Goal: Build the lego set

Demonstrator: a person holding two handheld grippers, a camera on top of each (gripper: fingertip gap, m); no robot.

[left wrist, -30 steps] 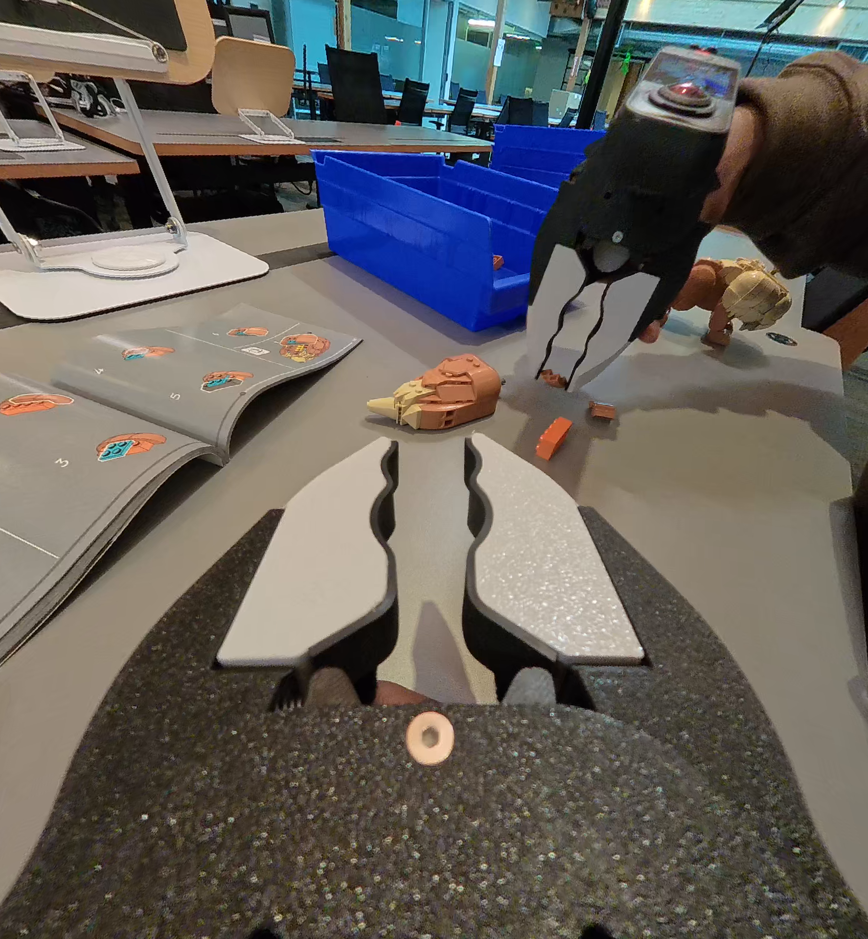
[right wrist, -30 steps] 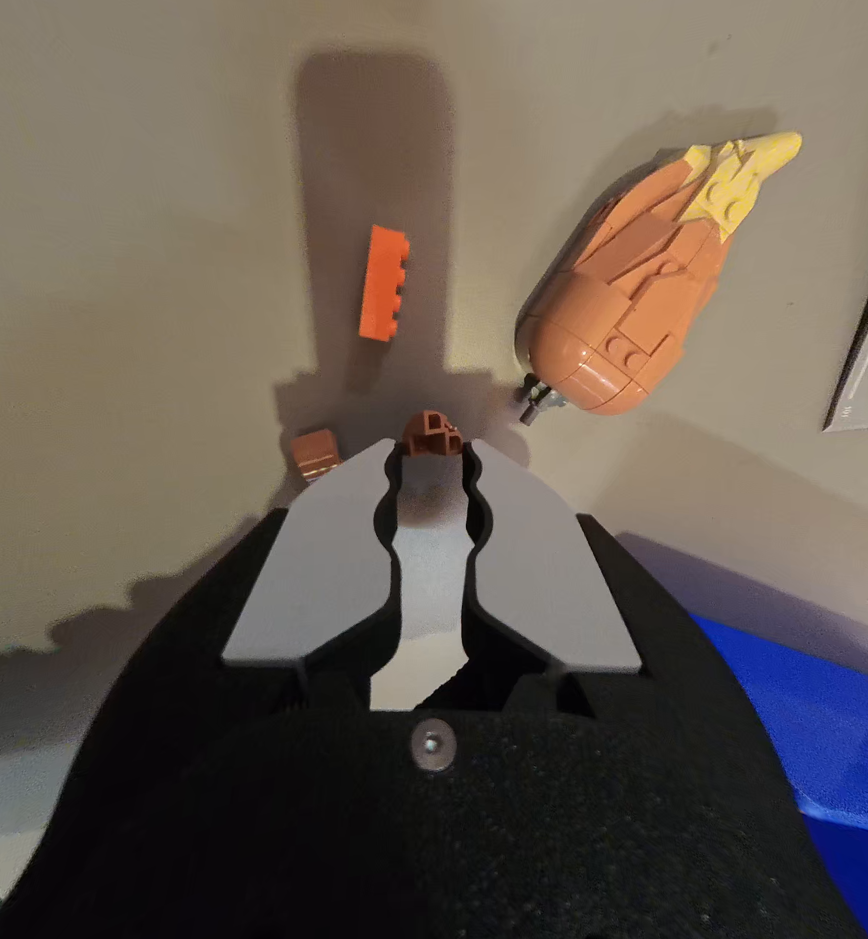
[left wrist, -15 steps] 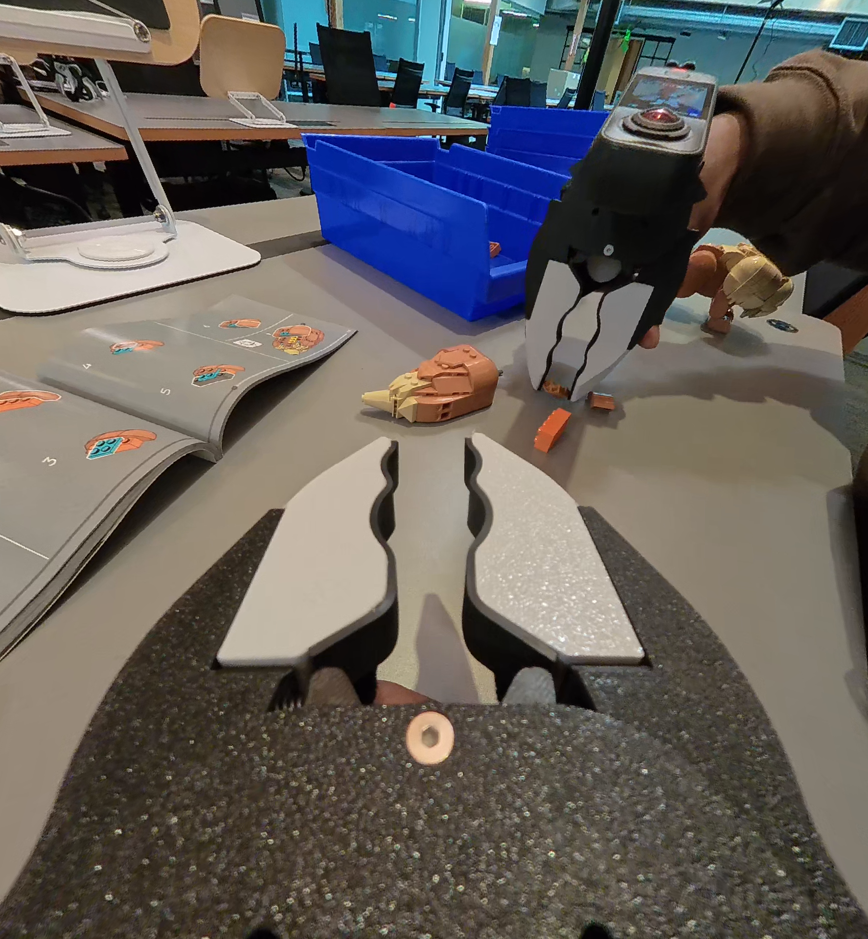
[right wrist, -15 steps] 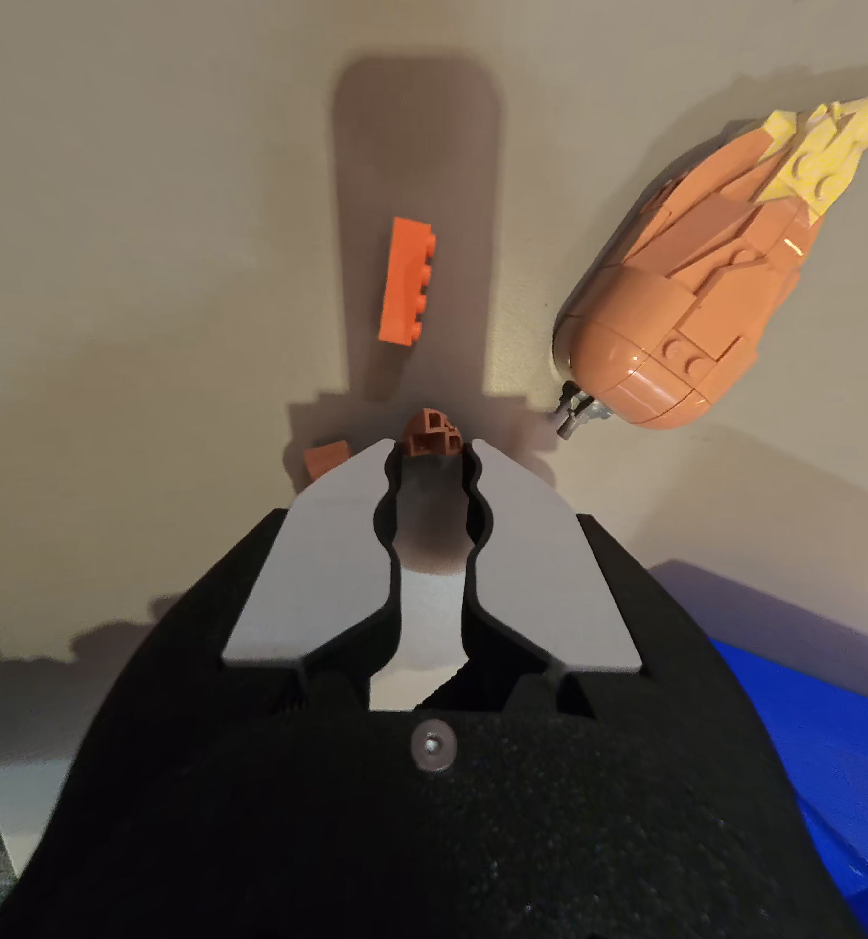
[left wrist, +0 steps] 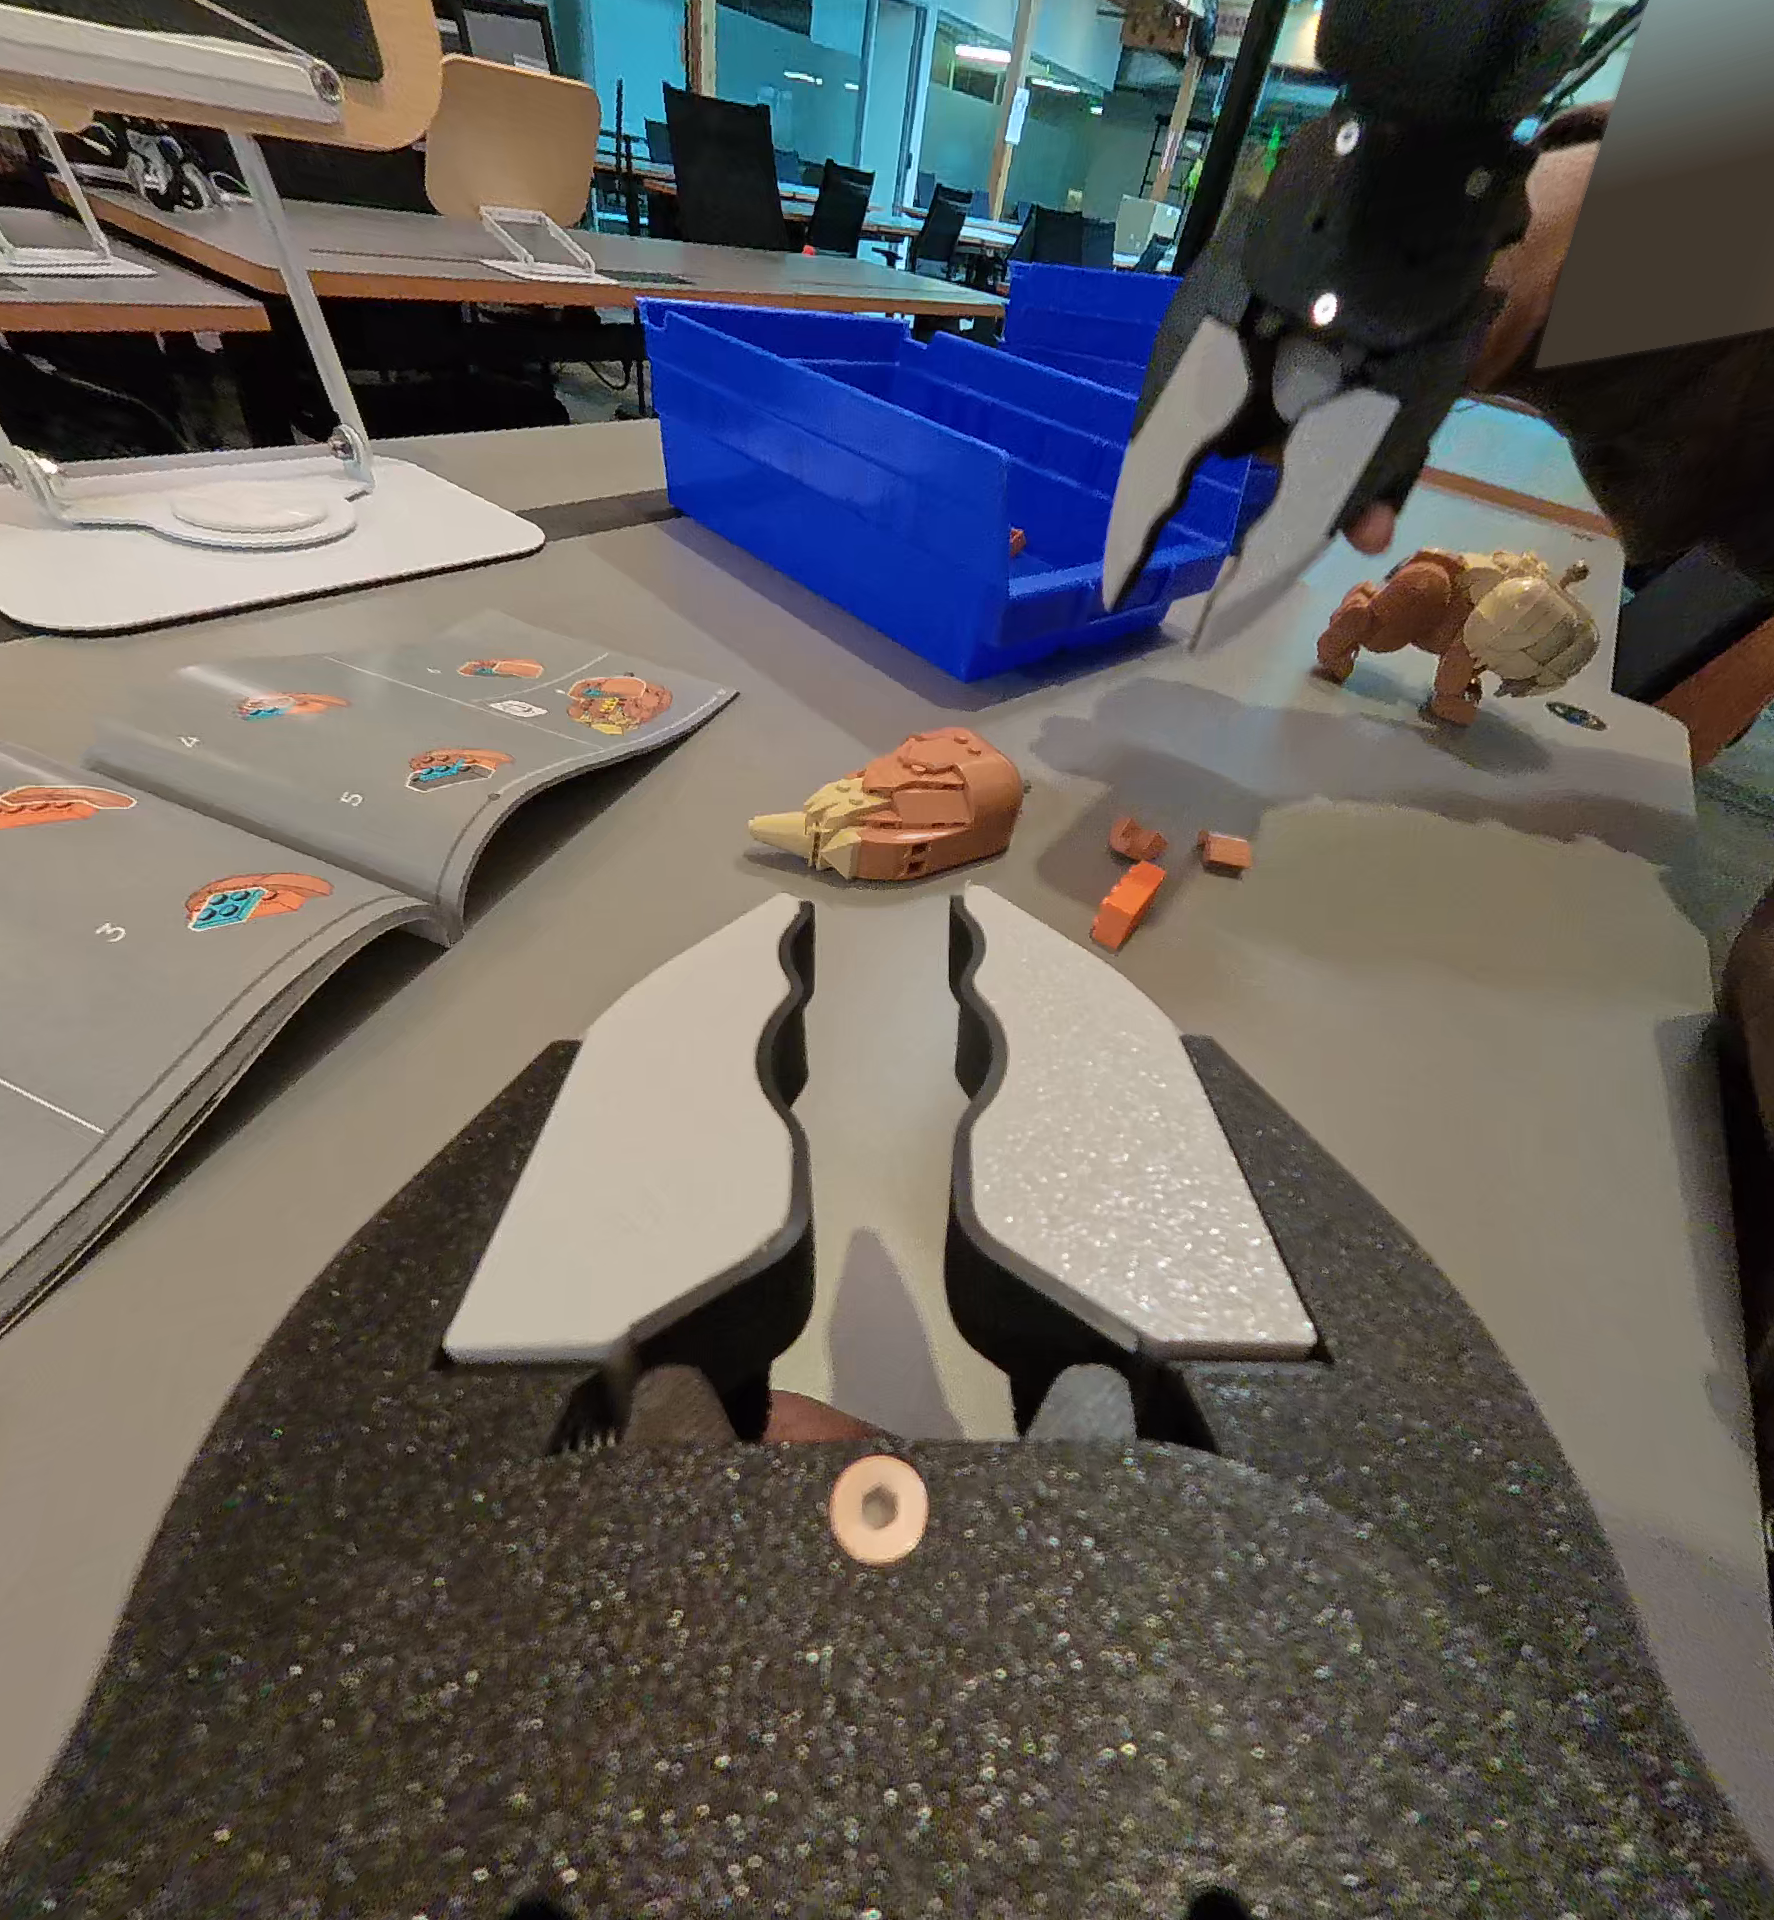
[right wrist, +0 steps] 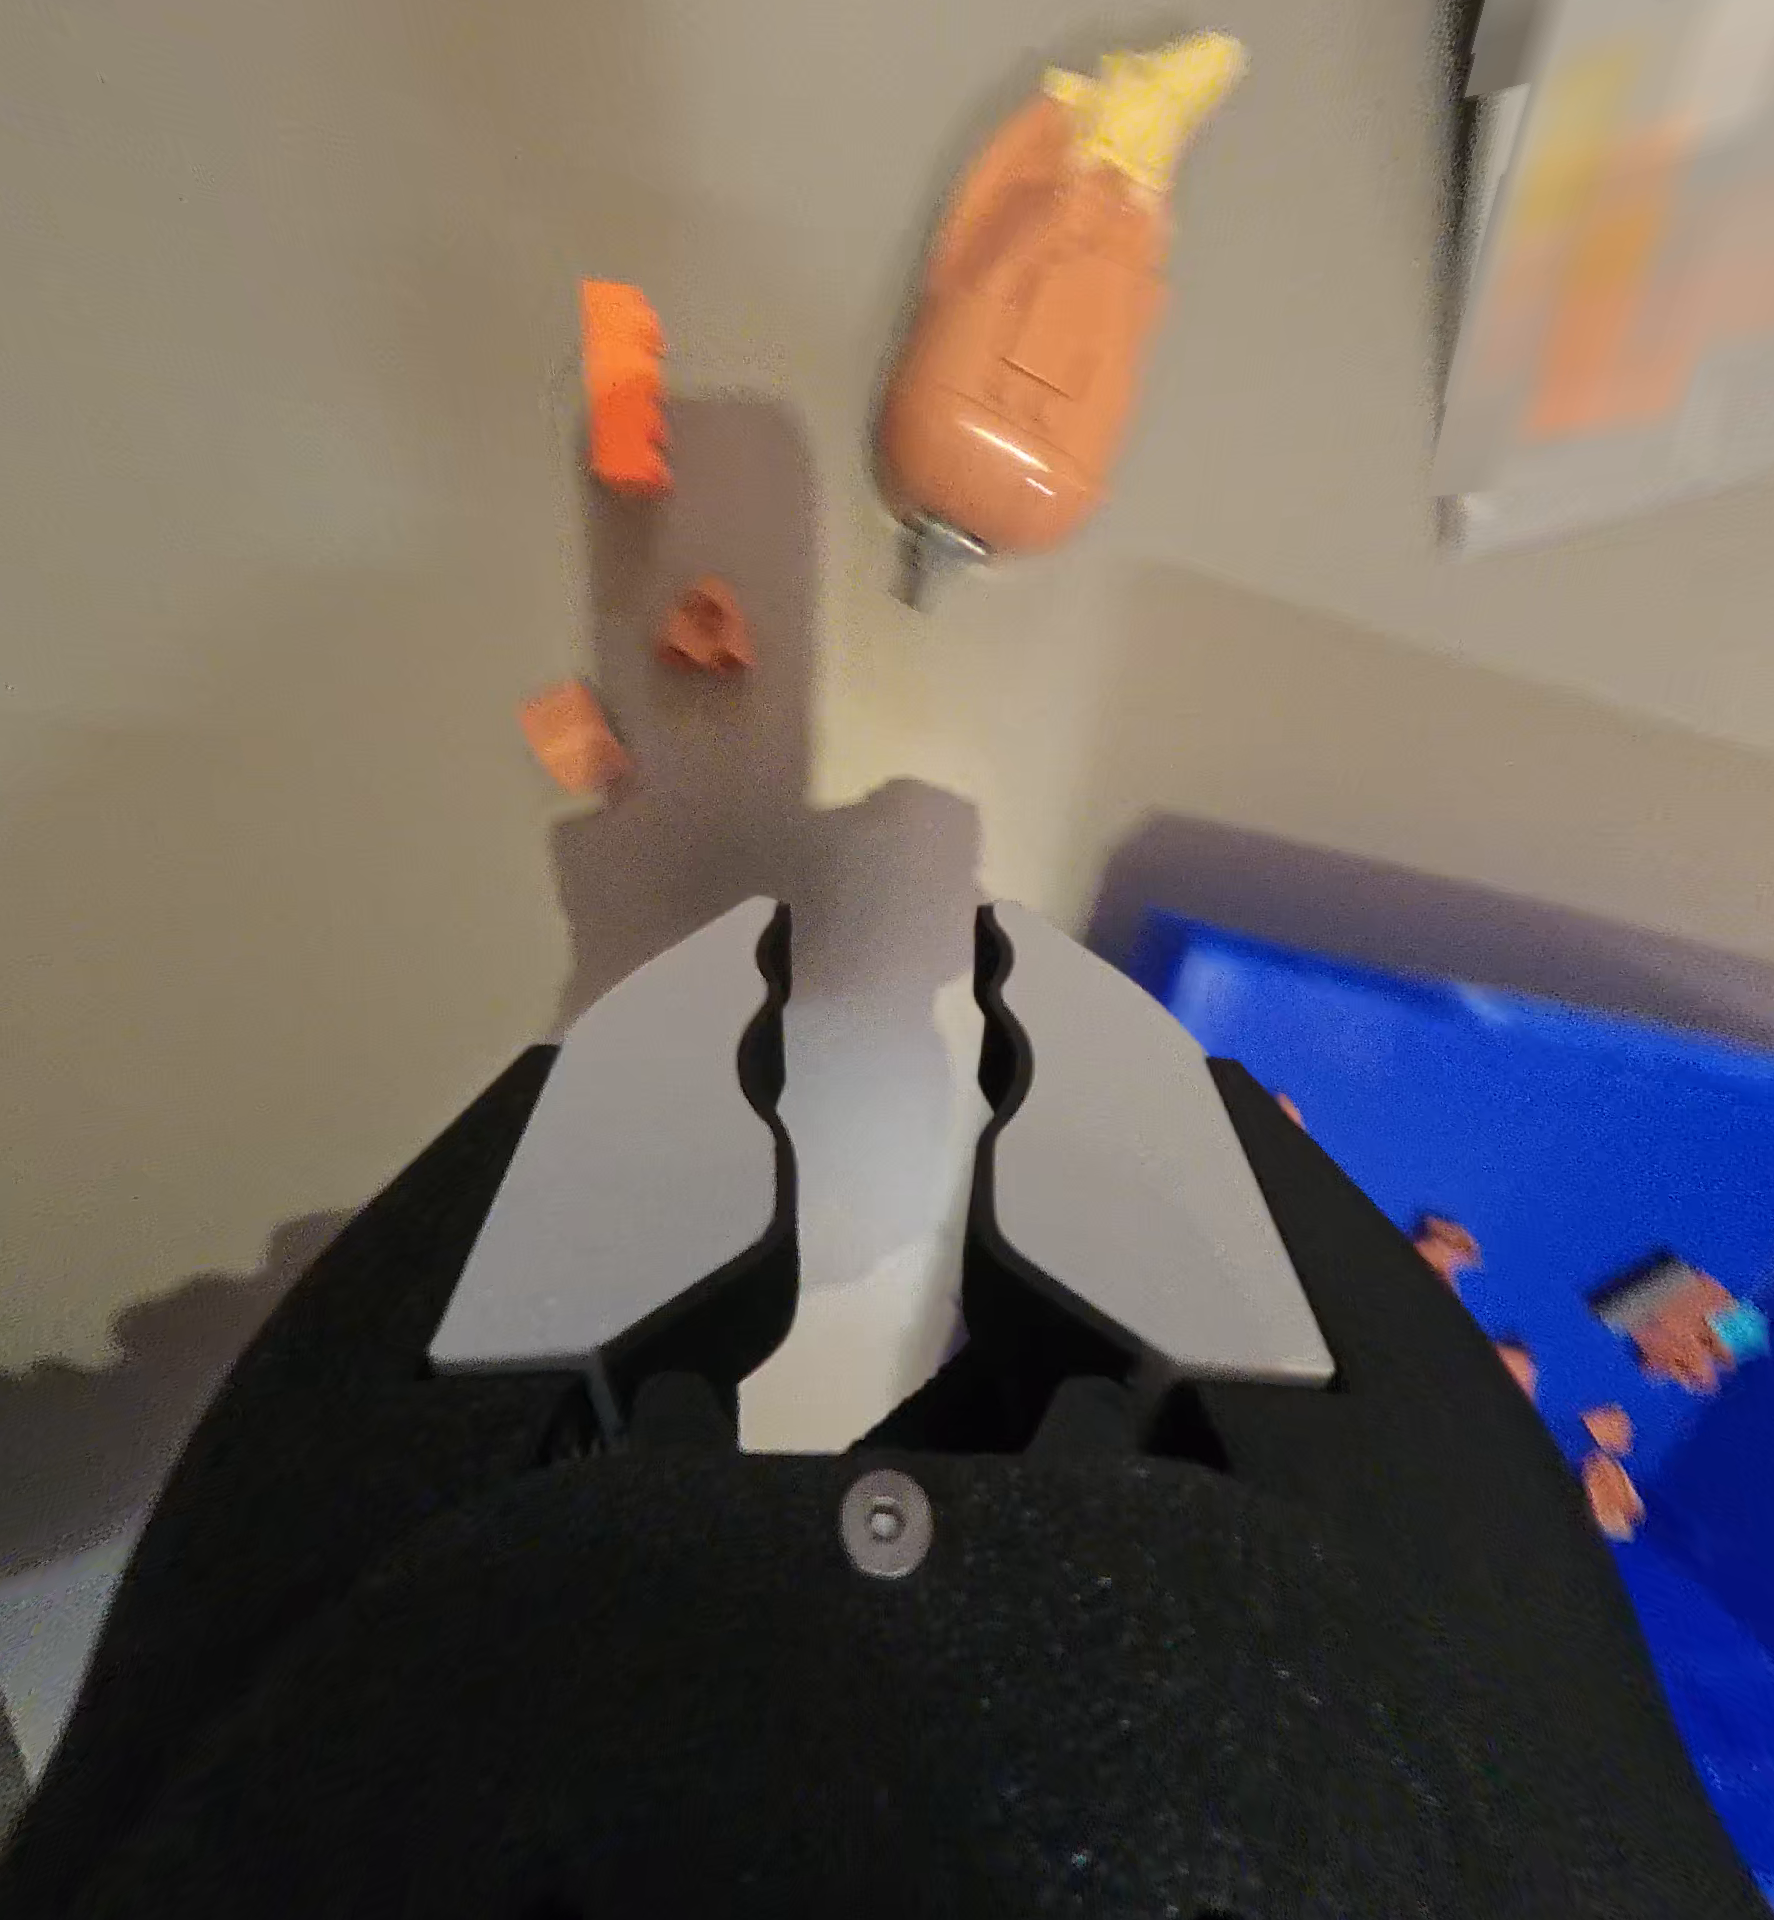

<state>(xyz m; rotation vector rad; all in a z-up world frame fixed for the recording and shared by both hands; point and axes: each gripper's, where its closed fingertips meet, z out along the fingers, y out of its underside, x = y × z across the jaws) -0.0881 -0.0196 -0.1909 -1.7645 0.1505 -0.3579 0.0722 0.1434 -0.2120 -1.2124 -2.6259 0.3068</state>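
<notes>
Loose bricks (left wrist: 1132,894) right of head (left wrist: 904,805)

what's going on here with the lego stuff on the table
A person is building a lego set with tongs in each hand. Right now neither holds anything: the left tongs sit low and open just short of the brown head piece, and the right tongs hang open in the air by the blue bin. Three small loose bricks lie on the table beside the head, with an open instruction booklet to the left.
</notes>
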